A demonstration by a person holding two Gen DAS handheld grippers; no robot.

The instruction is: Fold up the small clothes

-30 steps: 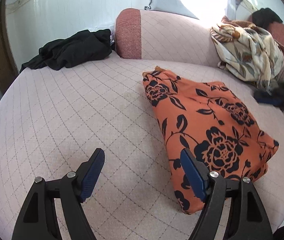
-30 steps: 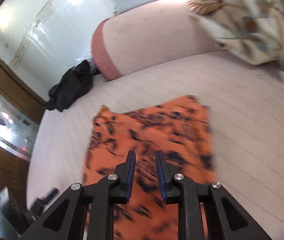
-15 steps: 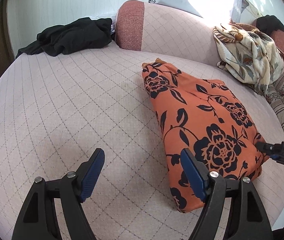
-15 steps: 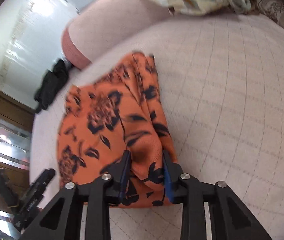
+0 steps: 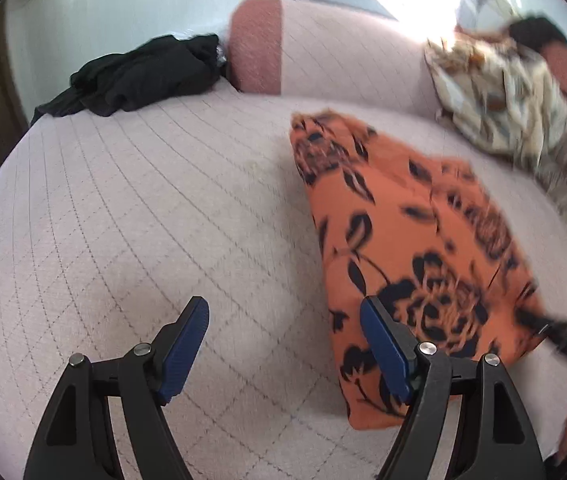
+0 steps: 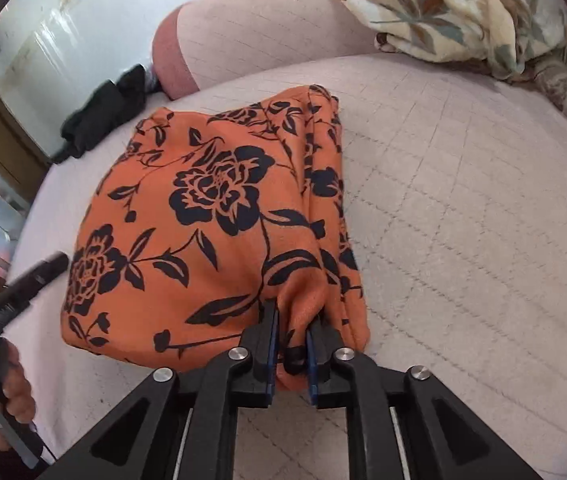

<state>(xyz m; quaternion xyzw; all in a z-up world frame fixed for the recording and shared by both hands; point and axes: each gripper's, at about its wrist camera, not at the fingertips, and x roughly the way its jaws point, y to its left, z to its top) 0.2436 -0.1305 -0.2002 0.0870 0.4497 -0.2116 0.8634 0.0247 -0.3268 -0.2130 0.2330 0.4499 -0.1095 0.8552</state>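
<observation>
Only the right wrist view shows the right claw closing on orange cloth.

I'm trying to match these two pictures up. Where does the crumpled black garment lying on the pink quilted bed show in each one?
Left wrist view: the crumpled black garment lies upper left, beside the bolster's reddish end.
Right wrist view: it sits small at the left edge, upper part, again by that end.
Shared landmark: the orange cloth with black flowers, right of the garment in both.
</observation>
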